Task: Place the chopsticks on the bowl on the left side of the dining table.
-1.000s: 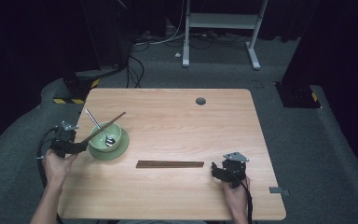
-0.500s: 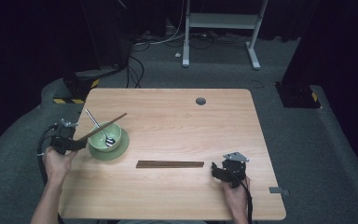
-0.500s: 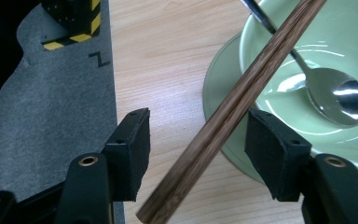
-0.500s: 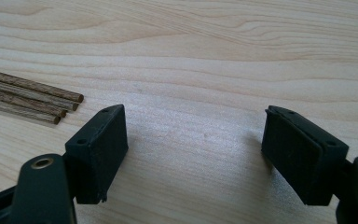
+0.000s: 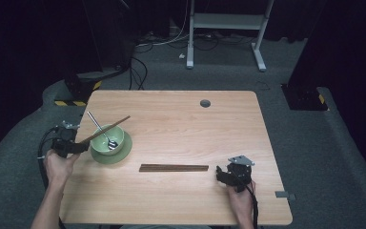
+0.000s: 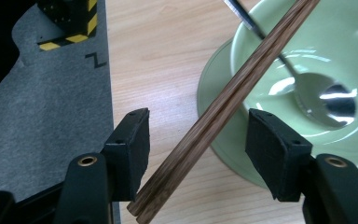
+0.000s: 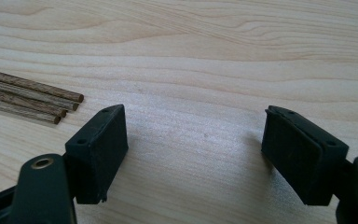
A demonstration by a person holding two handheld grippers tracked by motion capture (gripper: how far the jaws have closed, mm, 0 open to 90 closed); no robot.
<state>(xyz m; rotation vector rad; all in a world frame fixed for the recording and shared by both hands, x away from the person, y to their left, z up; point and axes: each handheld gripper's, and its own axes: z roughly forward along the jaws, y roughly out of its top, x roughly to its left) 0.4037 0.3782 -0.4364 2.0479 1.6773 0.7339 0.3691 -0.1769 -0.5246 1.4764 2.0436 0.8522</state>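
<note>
Left gripper [image 6: 198, 135], jaws just widened, straddles chopsticks [image 6: 223, 107] untouched; these lean on the bowl [image 6: 279, 60], crossing the spoon [image 6: 317, 93]. Right gripper [image 7: 193, 149] gapes empty, near more sticks [image 7: 28, 95], cut off left.

A pair of brown wooden chopsticks [image 6: 223, 107] leans slanted across the green bowl's [image 6: 261, 56] rim.

The bowl [image 5: 107, 138] and its saucer [image 5: 124, 151] are pale green. The spoon [image 5: 106, 135] is shiny silver. The chopsticks [image 5: 173, 167] are dark brown with streaked grain. The table [image 5: 186, 129] is light wood with wavy grain. The floor [image 5: 314, 143] is grey, and a block [image 5: 71, 102] carries yellow-and-black stripes.
</note>
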